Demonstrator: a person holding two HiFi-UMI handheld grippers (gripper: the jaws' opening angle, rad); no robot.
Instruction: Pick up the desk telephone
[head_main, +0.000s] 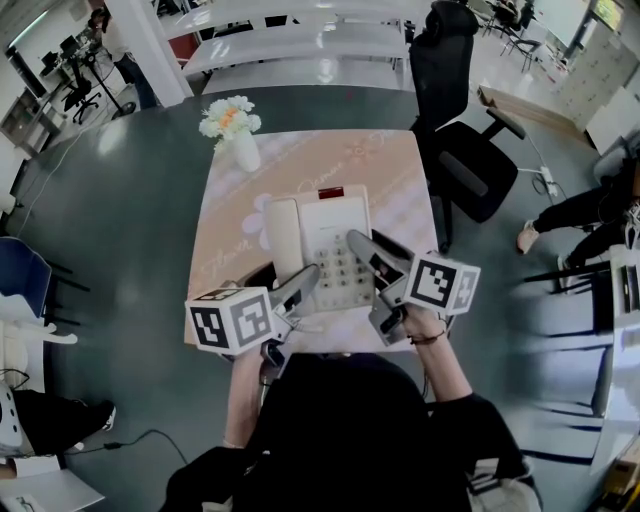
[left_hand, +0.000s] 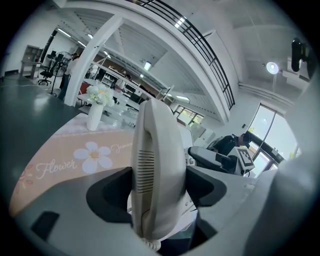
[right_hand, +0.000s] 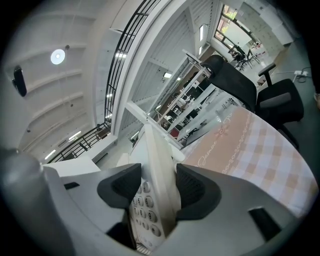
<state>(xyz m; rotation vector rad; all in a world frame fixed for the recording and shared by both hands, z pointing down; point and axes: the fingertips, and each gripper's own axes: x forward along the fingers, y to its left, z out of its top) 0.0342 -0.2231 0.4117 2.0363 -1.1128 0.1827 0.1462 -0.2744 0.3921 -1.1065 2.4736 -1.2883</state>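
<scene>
The white desk telephone (head_main: 330, 235), handset on its left side and grey keypad in the middle, is over the pink flowered table (head_main: 390, 165). My left gripper (head_main: 303, 283) is shut on the handset (left_hand: 160, 150), which stands upright between the dark pads (left_hand: 112, 192). My right gripper (head_main: 366, 252) is shut on the phone's right edge (right_hand: 161, 165); the keypad (right_hand: 145, 210) shows beside its left pad. Whether the phone's base touches the table, I cannot tell.
A white vase of flowers (head_main: 233, 125) stands at the table's far left corner, also in the left gripper view as a vase (left_hand: 96, 107). A black office chair (head_main: 462, 130) stands at the table's far right. A seated person's legs (head_main: 585, 212) are further right.
</scene>
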